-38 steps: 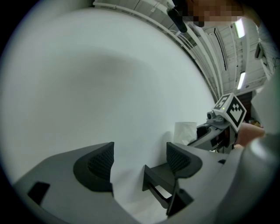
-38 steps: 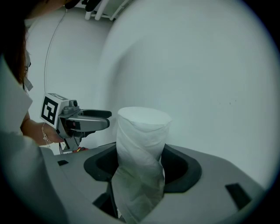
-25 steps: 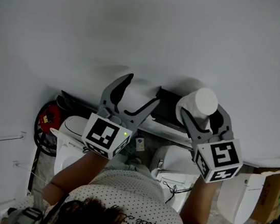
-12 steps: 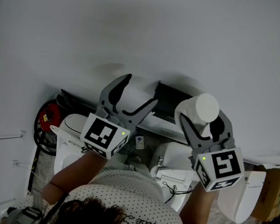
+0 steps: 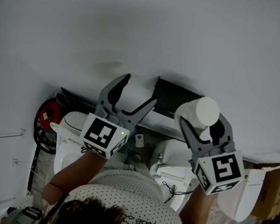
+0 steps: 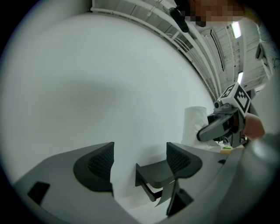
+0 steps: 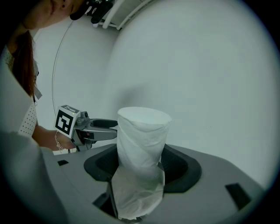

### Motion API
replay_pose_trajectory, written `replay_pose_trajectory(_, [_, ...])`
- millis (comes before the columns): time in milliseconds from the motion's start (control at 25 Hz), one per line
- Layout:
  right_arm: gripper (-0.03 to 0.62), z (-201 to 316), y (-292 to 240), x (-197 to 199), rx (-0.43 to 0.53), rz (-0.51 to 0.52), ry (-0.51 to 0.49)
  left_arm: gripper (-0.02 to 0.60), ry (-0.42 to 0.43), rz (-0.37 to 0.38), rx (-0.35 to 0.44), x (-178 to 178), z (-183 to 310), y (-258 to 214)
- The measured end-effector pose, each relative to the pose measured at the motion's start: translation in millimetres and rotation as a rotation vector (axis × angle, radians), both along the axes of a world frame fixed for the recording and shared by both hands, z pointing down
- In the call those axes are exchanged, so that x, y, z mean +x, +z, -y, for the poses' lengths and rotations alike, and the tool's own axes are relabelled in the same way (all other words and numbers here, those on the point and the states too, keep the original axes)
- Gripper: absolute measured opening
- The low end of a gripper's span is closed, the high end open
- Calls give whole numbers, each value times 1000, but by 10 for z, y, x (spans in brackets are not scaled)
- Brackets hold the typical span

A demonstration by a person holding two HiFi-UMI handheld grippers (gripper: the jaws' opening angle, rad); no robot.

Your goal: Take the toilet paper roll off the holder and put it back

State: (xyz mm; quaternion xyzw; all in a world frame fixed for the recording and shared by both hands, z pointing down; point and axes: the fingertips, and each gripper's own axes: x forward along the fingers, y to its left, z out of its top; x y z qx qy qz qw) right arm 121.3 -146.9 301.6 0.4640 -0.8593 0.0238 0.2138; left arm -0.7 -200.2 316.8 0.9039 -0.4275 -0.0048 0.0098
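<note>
The right tongs [image 5: 201, 119] are clamped on the white toilet paper roll [image 5: 206, 110]. In the right gripper view both dark pads of the right tongs [image 7: 142, 166] press the sides of the roll [image 7: 142, 133]. The roll stands on end between them, and a loose sheet of paper [image 7: 133, 192] hangs from its lower part.

The roll is off the black wall-mounted holder [image 5: 176, 96]. In the head view it sits just beside the holder's right end, in front of the plain white wall [image 5: 141, 31].

The left tongs [image 5: 139, 89] stand wide apart and grip nothing. They are at the holder's left end, with the nearer tip just beside it. In the left gripper view the holder [image 6: 154, 172] shows as a dark shelf on a bracket, beyond the gap of the left tongs [image 6: 139, 158] and close to the right-hand pad. Whether the pad touches it cannot be told. The roll [image 6: 193, 124] appears beyond the holder in that view.
</note>
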Motion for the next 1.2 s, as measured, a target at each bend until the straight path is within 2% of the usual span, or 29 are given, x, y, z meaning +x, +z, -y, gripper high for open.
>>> replay_pose_trajectory(1200, [296,364,-107,-90,38,-20,-27,359,-54,-7,10,-148,117,-29])
